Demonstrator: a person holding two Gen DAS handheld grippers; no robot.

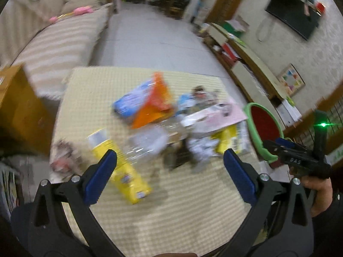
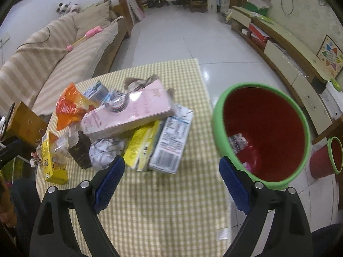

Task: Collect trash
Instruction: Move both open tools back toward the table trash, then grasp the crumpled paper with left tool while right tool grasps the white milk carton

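Wide apart and empty, left gripper (image 1: pixel 170 160) and right gripper (image 2: pixel 171 168) above checked table (image 2: pixel 171 203); trash pile (image 2: pixel 128 124) at twelve o'clock, red bin (image 2: pixel 263 132) at two.

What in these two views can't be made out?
- Left wrist view: trash pile smeared by motion blur; labels unreadable.
- Right wrist view: bin contents partly hidden by its near rim.
- Right wrist view: dark packet buried under the pink box.
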